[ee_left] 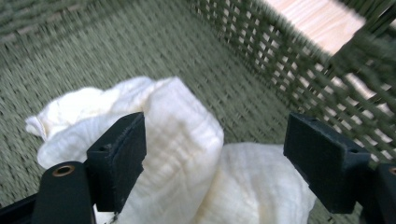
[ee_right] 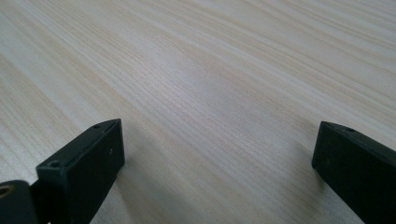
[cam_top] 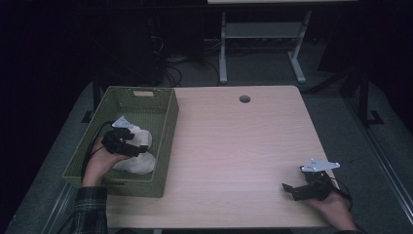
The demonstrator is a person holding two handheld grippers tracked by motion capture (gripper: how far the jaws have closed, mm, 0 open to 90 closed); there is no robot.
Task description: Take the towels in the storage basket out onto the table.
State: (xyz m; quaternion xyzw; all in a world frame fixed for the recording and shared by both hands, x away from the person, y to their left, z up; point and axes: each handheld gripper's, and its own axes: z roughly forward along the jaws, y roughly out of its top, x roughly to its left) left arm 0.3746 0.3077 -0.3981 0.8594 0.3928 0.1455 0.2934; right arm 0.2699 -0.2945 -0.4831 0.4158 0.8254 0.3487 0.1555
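The left gripper (ee_left: 212,163), jaws spread, straddles the white cloth (ee_left: 187,154); soft, light, it should pinch best at a raised fold.

In the high view the left gripper (cam_top: 127,144) covers the middle of the white cloth (cam_top: 139,163), and the near wall of the green basket (cam_top: 122,187) hides the basket floor behind it. In the left gripper view the bottom edge cuts the cloth, and the basket weave is blurred.
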